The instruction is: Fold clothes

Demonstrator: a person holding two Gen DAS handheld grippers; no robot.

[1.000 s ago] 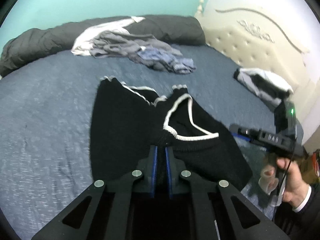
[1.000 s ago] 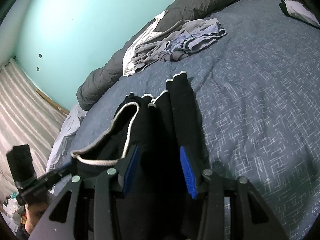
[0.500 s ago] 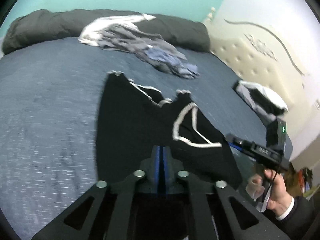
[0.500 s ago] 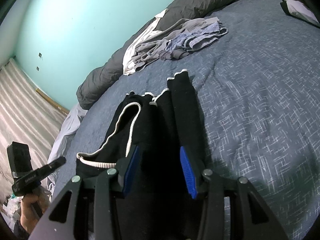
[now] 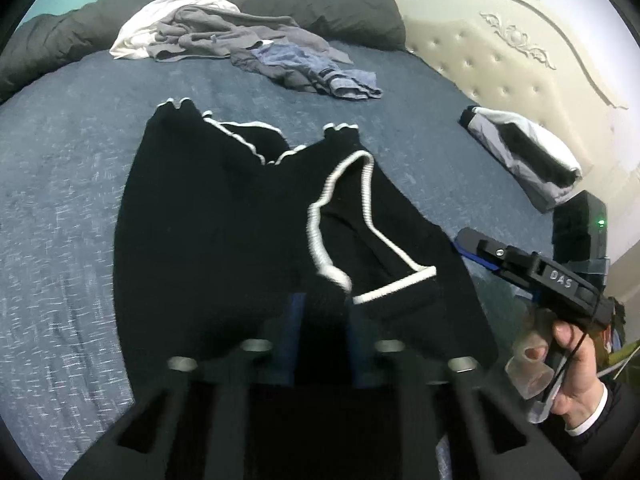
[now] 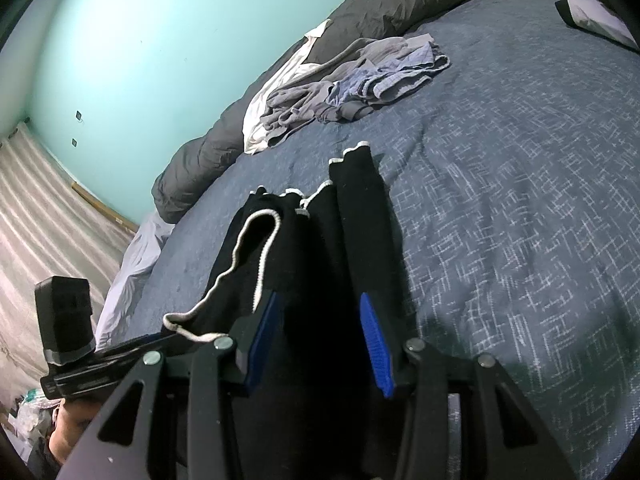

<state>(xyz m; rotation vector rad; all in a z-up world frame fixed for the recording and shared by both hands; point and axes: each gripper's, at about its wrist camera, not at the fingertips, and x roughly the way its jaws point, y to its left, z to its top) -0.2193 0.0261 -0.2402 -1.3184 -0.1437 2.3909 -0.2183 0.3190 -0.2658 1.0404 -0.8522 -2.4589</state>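
Observation:
A black knit garment (image 5: 208,220) with white trim lies spread on the blue bedspread (image 5: 60,200), its white-edged neckline (image 5: 320,216) turned up toward me. My left gripper (image 5: 322,312) is open at the garment's near edge, with dark fabric lying between the blue pads. The right wrist view shows my right gripper (image 6: 316,320) open over the same garment (image 6: 360,220), one folded strip running out ahead of it. A hand (image 5: 572,372) holds the right gripper (image 5: 472,240) at the garment's right edge.
A loose pile of grey, white and blue clothes (image 5: 248,44) lies at the far side against a dark rolled duvet (image 5: 340,4). A folded black and white garment (image 5: 524,156) sits near the cream headboard (image 5: 500,60). The bed's edge and striped floor (image 6: 48,220) are at left.
The left gripper's pads were pressed together on the garment's edge; now they stand apart. The neckline has shifted right. The right gripper stays open in place.

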